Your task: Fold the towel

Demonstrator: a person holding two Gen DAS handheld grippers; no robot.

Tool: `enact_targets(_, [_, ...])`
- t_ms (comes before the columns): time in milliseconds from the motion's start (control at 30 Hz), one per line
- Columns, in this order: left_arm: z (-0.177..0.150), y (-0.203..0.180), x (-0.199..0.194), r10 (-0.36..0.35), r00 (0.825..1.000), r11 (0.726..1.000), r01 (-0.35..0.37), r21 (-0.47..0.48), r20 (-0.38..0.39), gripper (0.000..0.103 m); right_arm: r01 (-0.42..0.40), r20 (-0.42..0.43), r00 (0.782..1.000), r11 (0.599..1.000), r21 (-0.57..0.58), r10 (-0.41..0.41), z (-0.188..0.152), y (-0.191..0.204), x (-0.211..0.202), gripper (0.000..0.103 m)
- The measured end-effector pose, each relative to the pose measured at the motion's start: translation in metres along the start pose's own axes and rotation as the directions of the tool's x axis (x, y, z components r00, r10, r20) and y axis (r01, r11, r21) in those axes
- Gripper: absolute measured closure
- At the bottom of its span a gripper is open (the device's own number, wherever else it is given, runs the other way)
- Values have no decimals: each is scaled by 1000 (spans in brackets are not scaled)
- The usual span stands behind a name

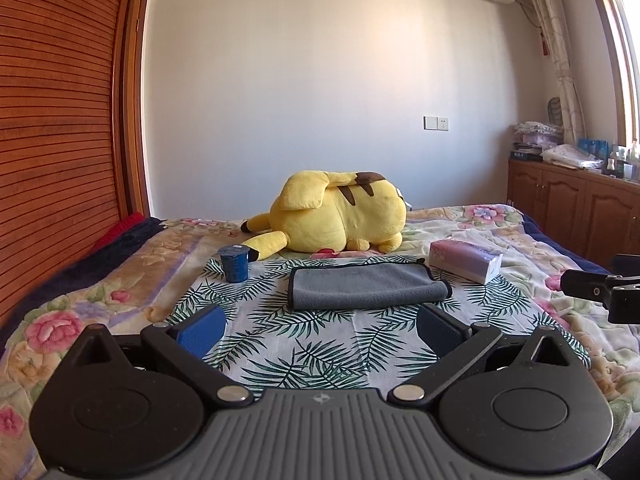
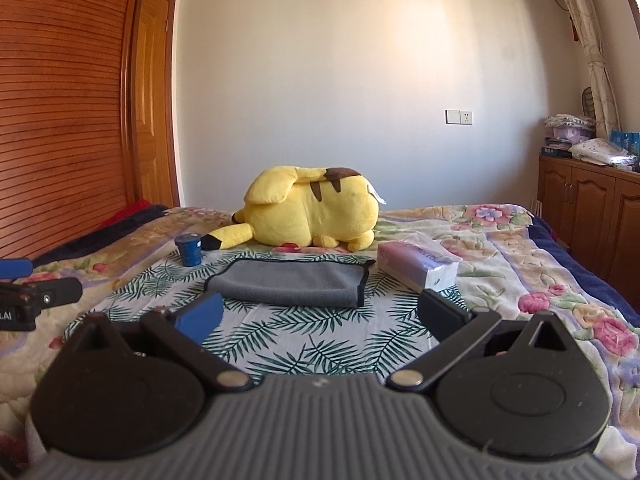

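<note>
A grey towel point(image 1: 366, 286) with a dark border lies folded on a leaf-print cloth point(image 1: 304, 344) on the bed; it also shows in the right wrist view point(image 2: 290, 282). My left gripper point(image 1: 320, 330) is open and empty, a short way in front of the towel. My right gripper point(image 2: 320, 320) is open and empty, also just in front of the towel. Each gripper's side shows at the edge of the other's view: the right one point(image 1: 600, 286) and the left one point(image 2: 28, 288).
A yellow plush toy point(image 1: 336, 216) lies behind the towel. A dark blue cup point(image 1: 235, 263) stands at the towel's left, a tissue pack point(image 1: 466, 260) at its right. A wooden wardrobe point(image 1: 56, 100) is on the left, cabinets point(image 1: 580, 208) on the right.
</note>
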State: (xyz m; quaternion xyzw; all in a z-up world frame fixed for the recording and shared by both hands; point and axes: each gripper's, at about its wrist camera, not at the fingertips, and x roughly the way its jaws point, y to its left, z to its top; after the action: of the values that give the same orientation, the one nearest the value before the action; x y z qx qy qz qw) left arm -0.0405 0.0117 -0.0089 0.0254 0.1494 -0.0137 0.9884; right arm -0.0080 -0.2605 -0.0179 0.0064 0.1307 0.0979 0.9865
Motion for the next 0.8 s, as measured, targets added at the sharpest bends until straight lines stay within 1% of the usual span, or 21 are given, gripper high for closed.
enact_targets(333, [-1,7,3,12,1000,1000,-13,-21,-22,16,2,-1,1000,1000,-1,-2,0,0,0,0])
enact_targets(800, [-1,7,4,13,1000,1000,-13,-9,-21,16,2,0,1000,1000,-1,-2,-1,0,0,0])
